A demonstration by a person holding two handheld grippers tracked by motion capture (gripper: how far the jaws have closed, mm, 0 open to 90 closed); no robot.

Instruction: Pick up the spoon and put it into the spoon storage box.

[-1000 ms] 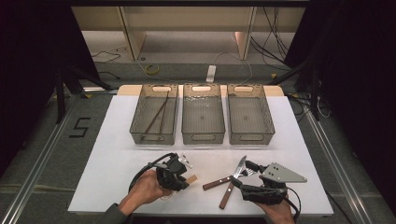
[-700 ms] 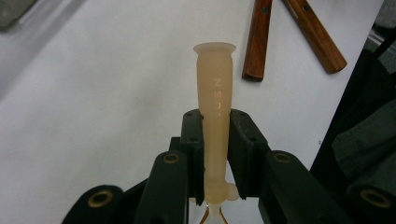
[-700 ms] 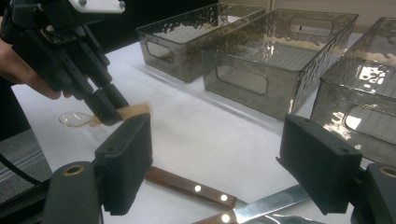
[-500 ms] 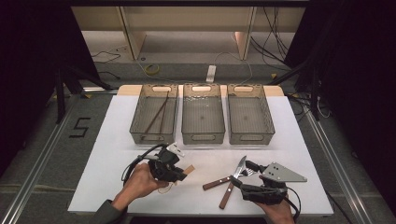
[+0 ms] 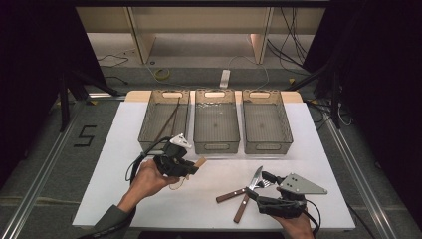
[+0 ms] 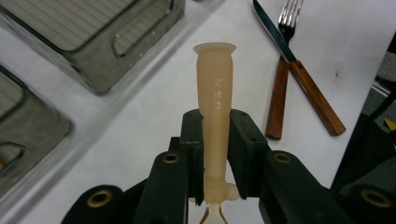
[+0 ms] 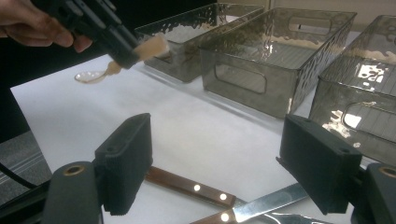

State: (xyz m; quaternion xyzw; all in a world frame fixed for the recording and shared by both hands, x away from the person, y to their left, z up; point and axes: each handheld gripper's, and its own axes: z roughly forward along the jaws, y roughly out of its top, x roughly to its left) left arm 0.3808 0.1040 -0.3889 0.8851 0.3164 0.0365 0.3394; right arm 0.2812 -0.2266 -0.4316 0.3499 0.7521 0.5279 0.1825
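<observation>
Beige plastic spoon [image 6: 214, 112] clamped in my left gripper [image 6: 215, 140], handle running straight out past jaws toward trays [image 5: 164, 119]. Right gripper [image 7: 224, 168] gaping, empty, above knife [image 7: 187, 184].

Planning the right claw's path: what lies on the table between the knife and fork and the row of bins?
Nothing: in the high view the white table is bare between the knife and fork and the bins.
</observation>
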